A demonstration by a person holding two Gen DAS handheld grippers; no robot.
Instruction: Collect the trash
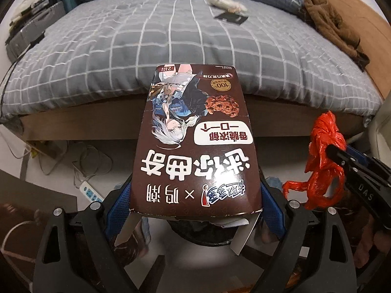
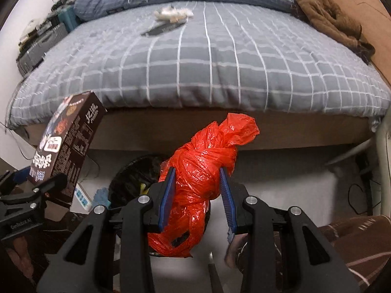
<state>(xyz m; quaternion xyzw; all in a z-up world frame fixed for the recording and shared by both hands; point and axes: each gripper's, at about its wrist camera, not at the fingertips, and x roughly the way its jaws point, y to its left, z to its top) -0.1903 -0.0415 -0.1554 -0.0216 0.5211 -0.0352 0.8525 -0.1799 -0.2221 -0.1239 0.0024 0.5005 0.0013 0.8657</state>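
Brown cardboard cookie box [image 1: 195, 141], printed with an anime figure and a chocolate cookie, is clamped between the blue-padded fingers of the left gripper [image 1: 195, 195]. It is held in the air in front of the bed [image 1: 122, 56], its printed face turned toward the camera and upside down. The near end flap is open.

Red plastic bag [image 2: 200, 171], knotted into a bundle, is grasped by the right gripper [image 2: 198, 183]; both blue pads press its sides. The bag hangs above the floor, just in front of the bed frame.

Below and between the two grippers sits a black-lined trash bin [image 2: 132, 178], partly hidden; yellow items show inside it.

Remaining on the grey checked bedspread, near the pillows: a crumpled white tissue wad [image 1: 227, 2] and a dark flat item [image 1: 231, 18] just beside it, identity unclear. A brown garment [image 1: 332, 26] lies along the bed's right edge. A white power strip [image 1: 90, 191] rests on the floor.
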